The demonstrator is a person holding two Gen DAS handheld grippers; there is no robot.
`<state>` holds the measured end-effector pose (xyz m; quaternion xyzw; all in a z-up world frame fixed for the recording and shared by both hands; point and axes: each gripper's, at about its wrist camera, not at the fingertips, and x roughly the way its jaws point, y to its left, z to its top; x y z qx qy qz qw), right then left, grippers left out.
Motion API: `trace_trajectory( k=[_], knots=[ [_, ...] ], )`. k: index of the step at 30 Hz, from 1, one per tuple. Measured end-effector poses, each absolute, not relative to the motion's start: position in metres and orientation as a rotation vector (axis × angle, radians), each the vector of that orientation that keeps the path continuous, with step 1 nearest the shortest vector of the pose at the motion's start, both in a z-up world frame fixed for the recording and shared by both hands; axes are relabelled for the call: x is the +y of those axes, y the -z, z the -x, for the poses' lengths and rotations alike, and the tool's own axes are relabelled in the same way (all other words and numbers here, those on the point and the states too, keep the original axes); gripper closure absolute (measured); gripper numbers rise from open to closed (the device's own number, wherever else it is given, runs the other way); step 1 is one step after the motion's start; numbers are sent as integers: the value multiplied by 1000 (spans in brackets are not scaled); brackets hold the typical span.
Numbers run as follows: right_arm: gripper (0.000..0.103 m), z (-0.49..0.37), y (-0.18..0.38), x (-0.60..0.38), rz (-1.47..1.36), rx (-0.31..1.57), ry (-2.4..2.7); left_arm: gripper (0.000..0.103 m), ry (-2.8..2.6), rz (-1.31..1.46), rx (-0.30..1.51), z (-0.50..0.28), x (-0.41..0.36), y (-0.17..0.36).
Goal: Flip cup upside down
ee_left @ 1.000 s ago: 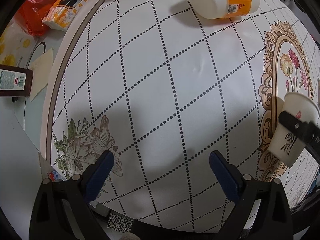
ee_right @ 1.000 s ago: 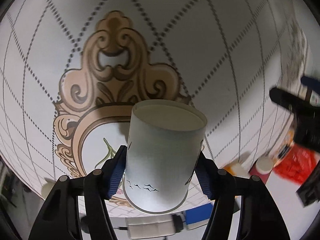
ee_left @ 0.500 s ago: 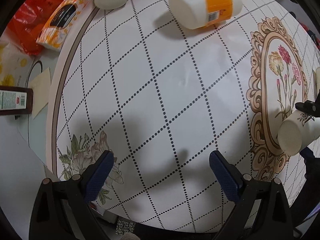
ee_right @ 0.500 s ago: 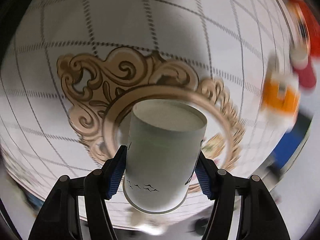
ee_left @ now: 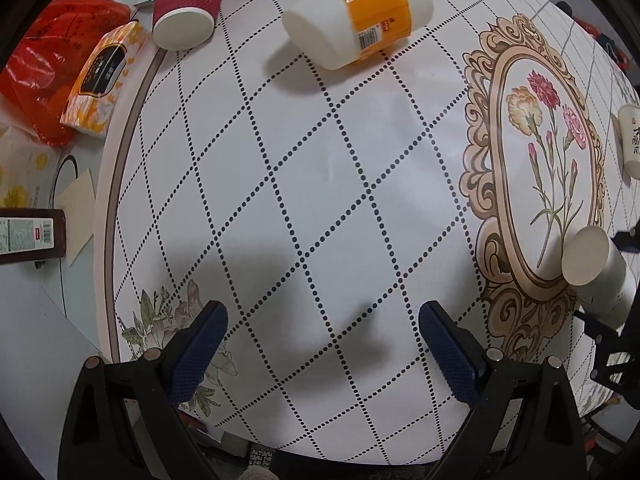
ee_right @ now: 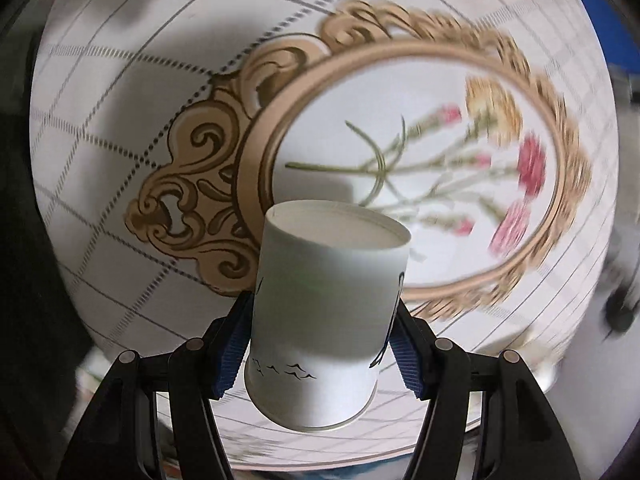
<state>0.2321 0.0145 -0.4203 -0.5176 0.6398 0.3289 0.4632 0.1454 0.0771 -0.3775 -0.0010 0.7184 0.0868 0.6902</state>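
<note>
My right gripper [ee_right: 320, 344] is shut on a white paper cup [ee_right: 328, 292] with small black bird marks. It holds the cup above the floral oval on the tablecloth, flat base pointing away from me and rim toward the camera. In the left wrist view the same cup [ee_left: 596, 268] hangs at the right edge, base toward the table centre, with the right gripper's black frame beside it. My left gripper [ee_left: 320, 344] is open and empty over the dotted diamond cloth.
A white and orange tub [ee_left: 360, 20] lies on its side at the far edge. A red ribbed cup [ee_left: 188, 4] stands upside down at far left. Another white printed cup [ee_left: 632, 140] stands at right. A tissue pack [ee_left: 100, 80] and red bag [ee_left: 44, 64] lie off-table left.
The right gripper has swung with the cup, from the ornate frame's scroll to over the flower oval. The left view has shifted, bringing the red cup and tub further into sight.
</note>
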Motion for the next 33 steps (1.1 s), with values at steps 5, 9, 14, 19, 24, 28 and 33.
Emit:
trace_trajectory(
  k=[5, 9, 14, 19, 24, 28, 33],
  knots=[
    [37, -251, 422, -9, 989, 1725, -724, 5, -181, -5, 1604, -145, 70, 379],
    [37, -265, 422, -22, 795, 1814, -666, 5, -177, -6, 1601, -145, 65, 378],
    [37, -280, 417, -63, 575, 1893, -609, 5, -172, -9, 1596, -141, 66, 370],
    [37, -273, 426, -78, 491, 1925, -553, 5, -169, -9, 1595, -137, 73, 369],
    [35, -270, 434, -85, 470, 1946, -499, 5, -168, -6, 1595, -131, 75, 370],
    [26, -289, 442, -87, 471, 1963, -457, 5, -165, -6, 1596, -124, 74, 371],
    [25, -306, 437, -87, 445, 1959, -435, 5, -160, -8, 1595, -118, 72, 371]
  ],
)
